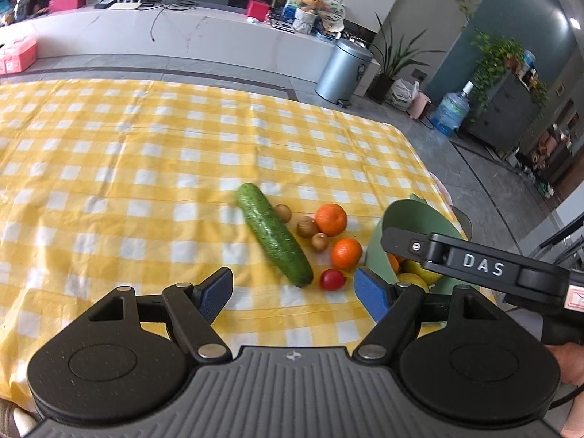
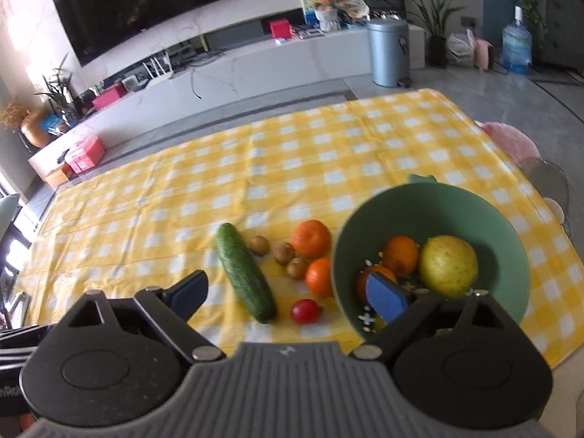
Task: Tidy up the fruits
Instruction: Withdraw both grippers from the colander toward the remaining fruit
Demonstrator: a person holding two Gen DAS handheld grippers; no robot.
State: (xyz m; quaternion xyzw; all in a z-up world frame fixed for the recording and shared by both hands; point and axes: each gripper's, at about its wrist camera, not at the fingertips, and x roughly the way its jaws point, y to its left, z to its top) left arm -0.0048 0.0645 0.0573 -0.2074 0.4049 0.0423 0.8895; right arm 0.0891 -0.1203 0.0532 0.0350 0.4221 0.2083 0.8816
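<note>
A green cucumber [image 1: 274, 234] [image 2: 245, 273] lies on the yellow checked cloth. Beside it are two oranges [image 1: 330, 219] [image 2: 311, 238], three small brown kiwis [image 1: 306, 227] [image 2: 284, 252] and a red cherry tomato [image 1: 332, 279] [image 2: 306, 311]. A green bowl [image 1: 412, 215] [image 2: 430, 204] to the right holds oranges [image 2: 400, 255] and a yellow-green apple [image 2: 448, 265]. My left gripper [image 1: 294, 292] is open and empty, just short of the cucumber's near end. My right gripper [image 2: 288, 292] is open and empty, hovering above the tomato and the bowl's near rim; its body [image 1: 474, 262] shows in the left wrist view.
The table's right edge [image 2: 569, 255] runs close behind the bowl. A pink-cushioned chair [image 2: 511, 142] stands past the far right corner. A grey bin [image 2: 387, 51] and a white TV bench [image 2: 255, 62] are beyond the table.
</note>
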